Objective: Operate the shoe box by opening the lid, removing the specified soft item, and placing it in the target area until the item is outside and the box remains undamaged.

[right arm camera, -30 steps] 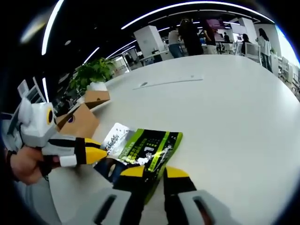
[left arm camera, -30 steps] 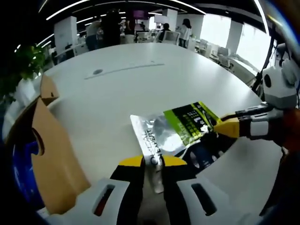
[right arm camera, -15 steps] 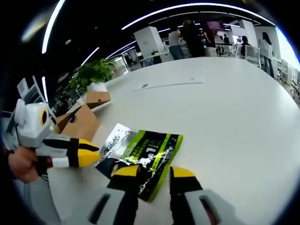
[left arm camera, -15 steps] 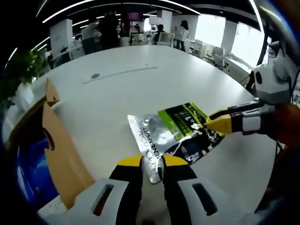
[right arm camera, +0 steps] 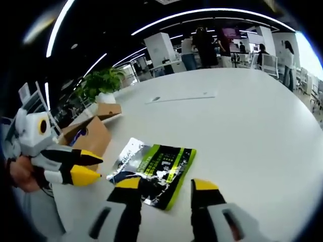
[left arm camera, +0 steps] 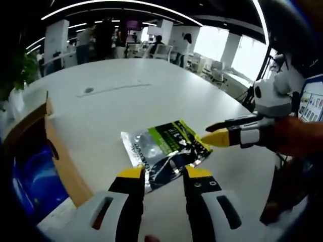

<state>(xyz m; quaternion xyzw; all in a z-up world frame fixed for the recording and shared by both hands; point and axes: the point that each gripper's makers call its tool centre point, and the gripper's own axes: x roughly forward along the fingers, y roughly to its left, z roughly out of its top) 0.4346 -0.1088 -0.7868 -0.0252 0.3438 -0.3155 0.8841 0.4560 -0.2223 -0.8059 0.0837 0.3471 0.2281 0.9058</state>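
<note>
While the packet [left arm camera: 164,151] lies flat on the white table [left arm camera: 126,101], outside the box, we judge the step in hand to be the letting go, and doing it well means drawing both tools straight back without snagging the foil or knocking the cardboard. Going left to right in the left gripper view, the shoe box [left arm camera: 35,166] stands open at the edge with its blue inside showing, then our left gripper [left arm camera: 164,174] has its jaws spread apart and holds nothing, the packet's near end just ahead of and between its tips. To the right, our right gripper [left arm camera: 214,137] points at the packet's far edge, and in its own view [right arm camera: 166,184] it gapes wide, empty
</note>
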